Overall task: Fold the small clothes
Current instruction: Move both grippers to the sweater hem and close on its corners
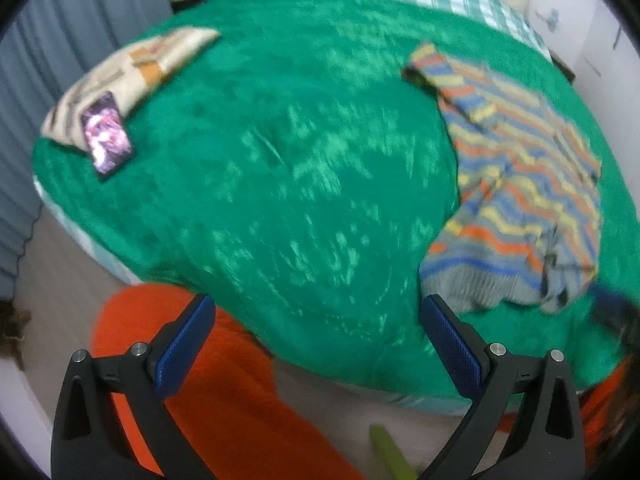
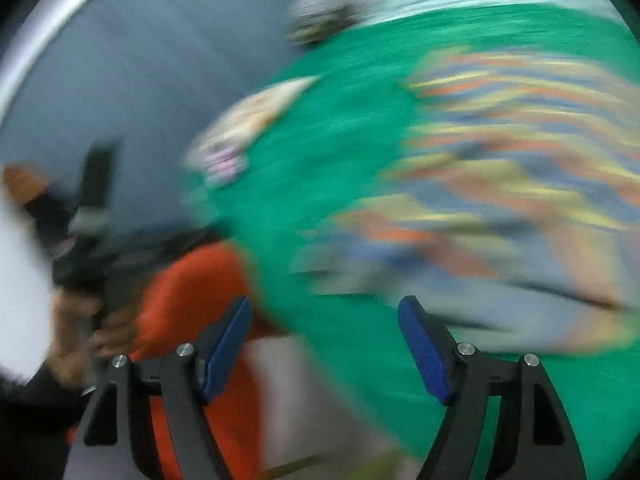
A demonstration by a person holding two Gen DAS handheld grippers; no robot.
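Judging from how things lay, the folding had not begun: this looked like the approach, with both claws held out over the near edge of the bed and nothing in either. The left gripper (image 1: pixel 318 354) stood wide, its blue ribbed pads (image 1: pixel 182 350) well apart over the green blanket (image 1: pixel 280 168). The right gripper (image 2: pixel 325 354) was wide too, though its view was badly smeared by motion blur.

The striped top (image 1: pixel 520 184) lay on the right part of the bed, mostly spread out but rumpled, one sleeve (image 1: pixel 448 80) stretched away toward the far side and a ribbed grey hem (image 1: pixel 476 284) nearest the claws. It looked like a soft knit with wavy bands of orange, yellow and blue. The blanket had a plush, shiny nap. A phone (image 1: pixel 106 136) with a lit screen rested on a cream pillow (image 1: pixel 132 80) at the far left, well apart from the top.

The next move probably called for shifting both claws rightward and down to pinch the hem or the sleeve edges, gripping one layer cleanly.
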